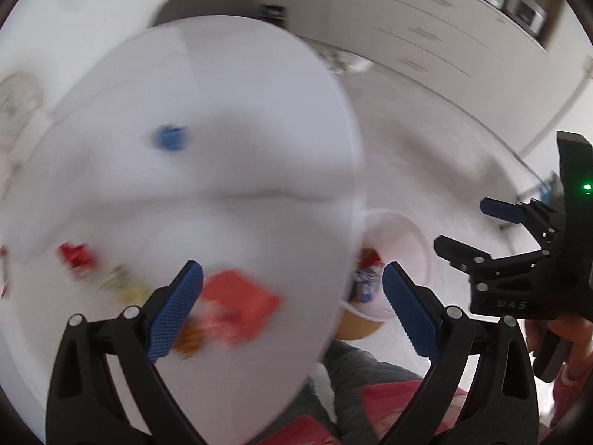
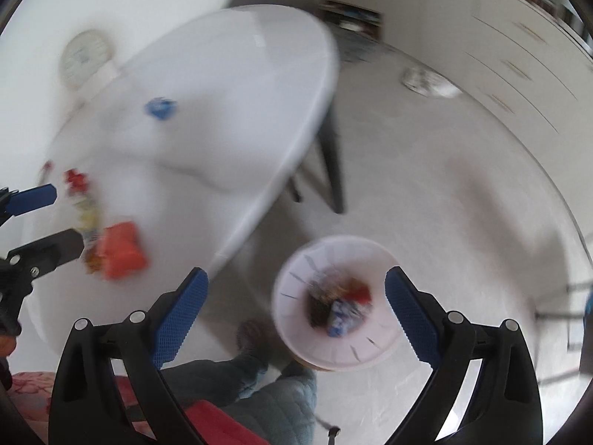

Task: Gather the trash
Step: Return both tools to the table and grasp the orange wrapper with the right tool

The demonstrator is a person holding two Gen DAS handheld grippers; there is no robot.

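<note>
Both views are smeared by motion, so small details are hard to read. At the far left of the white oval table (image 2: 229, 85), near its left edge, lies a small red crumpled wrapper (image 1: 76, 256), and just right of it a pale yellowish scrap (image 1: 124, 285). Further right, near the table's near edge, sits an orange-red flat packet (image 1: 241, 304) with a small orange-brown snack piece (image 1: 189, 337) touching its left side. Well apart from these, toward the far middle of the table, rests a blue bottle cap (image 1: 168, 138).

The left gripper (image 1: 292, 309) hangs above the near edge of the table with its blue-padded jaws spread wide and nothing between them; the orange-red packet lies below, just right of its left finger.

To the right of the table, on the pale grey floor (image 2: 444, 185), stands a round white plastic bin (image 2: 296, 337). Inside it lie collected wrappers (image 2: 341, 304), among them a blue-and-white one and a red one; the rest is too blurred to tell. The right gripper (image 2: 296, 313) hovers above the bin, its jaws also wide apart and empty. A person's grey-trousered leg (image 2: 259, 367) shows at the near side, between table and bin.
</note>
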